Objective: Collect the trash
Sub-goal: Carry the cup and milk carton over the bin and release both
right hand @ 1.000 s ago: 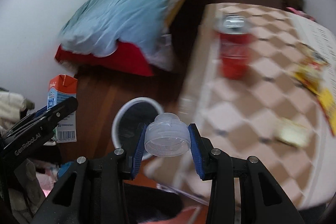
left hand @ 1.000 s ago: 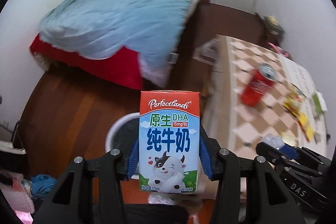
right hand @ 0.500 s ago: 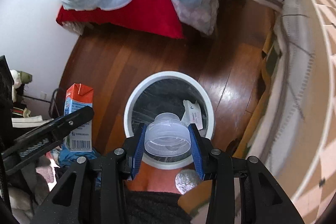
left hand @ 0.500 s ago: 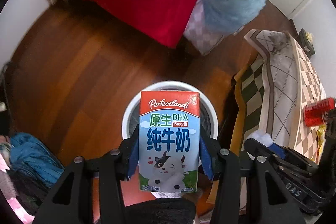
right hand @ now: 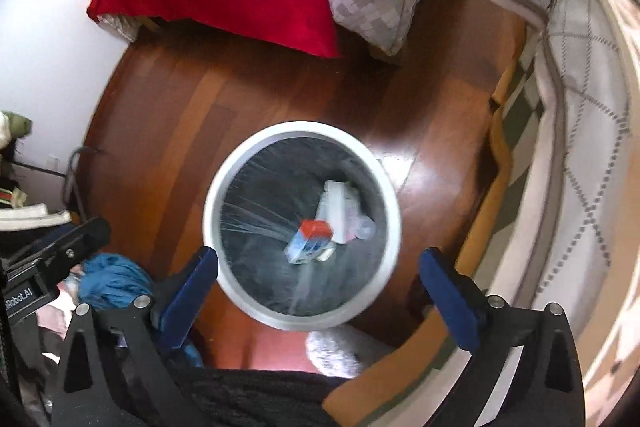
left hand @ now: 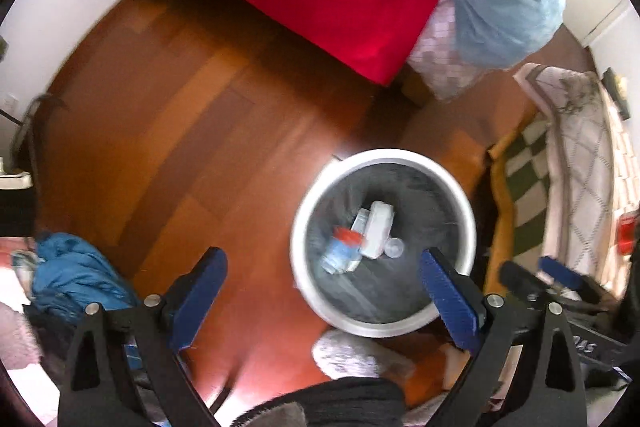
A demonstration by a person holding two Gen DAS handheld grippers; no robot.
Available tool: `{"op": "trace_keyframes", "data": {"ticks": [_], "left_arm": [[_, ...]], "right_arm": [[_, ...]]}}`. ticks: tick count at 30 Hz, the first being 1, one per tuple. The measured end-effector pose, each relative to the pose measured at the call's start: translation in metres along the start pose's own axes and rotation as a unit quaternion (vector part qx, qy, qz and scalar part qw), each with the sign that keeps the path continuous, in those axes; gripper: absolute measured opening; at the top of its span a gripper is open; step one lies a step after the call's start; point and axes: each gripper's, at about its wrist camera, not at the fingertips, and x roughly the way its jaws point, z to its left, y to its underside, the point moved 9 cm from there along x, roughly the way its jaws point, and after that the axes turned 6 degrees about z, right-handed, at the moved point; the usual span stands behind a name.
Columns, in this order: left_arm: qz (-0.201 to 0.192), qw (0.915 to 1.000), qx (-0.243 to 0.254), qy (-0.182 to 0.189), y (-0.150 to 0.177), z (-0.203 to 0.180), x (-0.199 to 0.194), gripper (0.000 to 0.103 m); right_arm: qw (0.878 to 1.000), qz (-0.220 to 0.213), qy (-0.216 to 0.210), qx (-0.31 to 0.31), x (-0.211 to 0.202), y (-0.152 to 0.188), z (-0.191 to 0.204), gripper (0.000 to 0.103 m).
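We're hovering both grippers over the white bin [right hand: 394,227], which sits on the wood floor [left hand: 192,131] at lower centre of both views. Left gripper [left hand: 322,291] is spread wide w/ nothing between its blue pads; right gripper [right hand: 318,281] is the same, wide apart and empty. The milk carton [right hand: 310,241], red top showing, lies at the bottom of the bin's dark liner, touching a white wrapper [right hand: 334,211], w/ the clear cap [right hand: 366,227] just beside them. A red can [left hand: 628,237] shows at the right edge of the left view, on the checked surface [left hand: 622,163], so we judge more trash is left to fetch. Risks from here: swinging back toward that surface, a gripper could clip the bin rim and tip it, or snag the hanging cloth [right hand: 580,75] and drag things off; frames are blurred, so a fast move makes that likelier.
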Motion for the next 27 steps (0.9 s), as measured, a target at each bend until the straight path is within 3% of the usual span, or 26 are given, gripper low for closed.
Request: {"op": "trace_keyframes", "data": {"ticks": [6,12,20,27], "left_arm": [[-0.030,0.9984,0.018,-0.045,0.017,0.006,-0.016,0.100],[-0.051,0.9971,0.024,-0.051,0.035,0.002,-0.041,0.100],[-0.086,0.9942,0.024,-0.060,0.060,0.003,-0.086,0.100],[-0.124,0.9902,0.030,-0.058,0.084,0.000,-0.132,0.100]], "right_arm": [[0.999,-0.019,0.043,-0.015,-0.021,0.015,-0.002,0.102],[0.998,-0.042,0.052,-0.017,-0.053,0.036,0.002,0.102],[0.995,-0.082,0.052,-0.019,-0.105,0.066,0.006,0.102],[0.993,-0.115,0.027,-0.016,-0.154,0.098,0.009,0.102]]}}
